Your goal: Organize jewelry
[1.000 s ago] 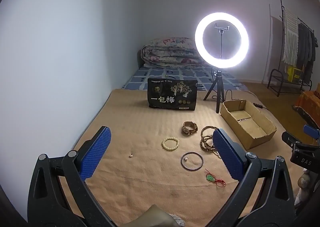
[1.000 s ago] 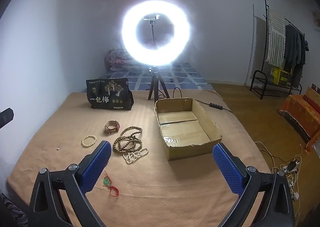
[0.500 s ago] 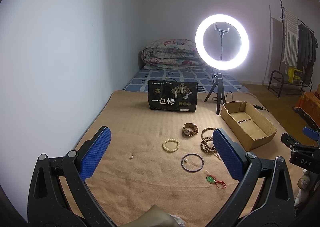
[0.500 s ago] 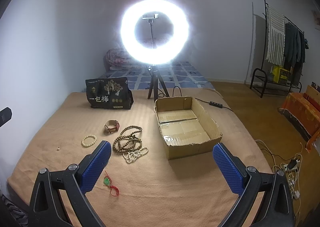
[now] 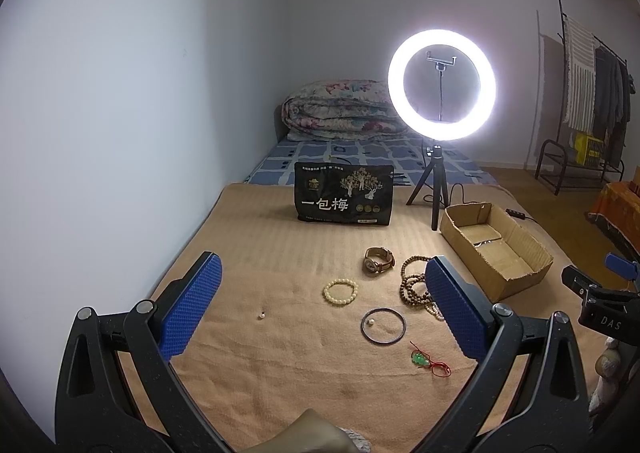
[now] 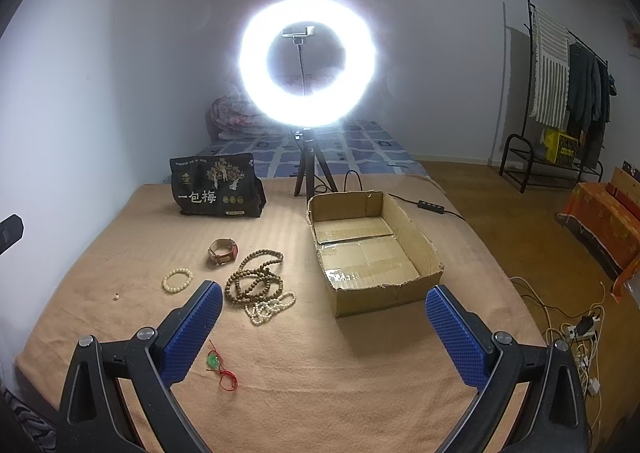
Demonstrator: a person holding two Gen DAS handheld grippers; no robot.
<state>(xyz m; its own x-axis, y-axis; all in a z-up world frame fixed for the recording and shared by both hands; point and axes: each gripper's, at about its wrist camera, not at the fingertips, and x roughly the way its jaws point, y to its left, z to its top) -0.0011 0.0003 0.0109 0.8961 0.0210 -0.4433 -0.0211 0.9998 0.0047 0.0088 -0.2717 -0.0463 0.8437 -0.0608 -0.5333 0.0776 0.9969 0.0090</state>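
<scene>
Jewelry lies on a tan blanket: a brown wristwatch, a cream bead bracelet, a dark bangle, brown prayer beads, a white bead string, a green pendant on red cord and a loose pearl. An open cardboard box stands right of them. My left gripper and right gripper hover above the blanket, both open and empty.
A black snack bag stands at the back. A lit ring light on a tripod stands behind the box. A folded quilt lies beyond. Cables lie on the floor at right.
Both grippers have shifted only slightly; the scene sits a little lower in both views. Nothing was taken hold of or moved.
</scene>
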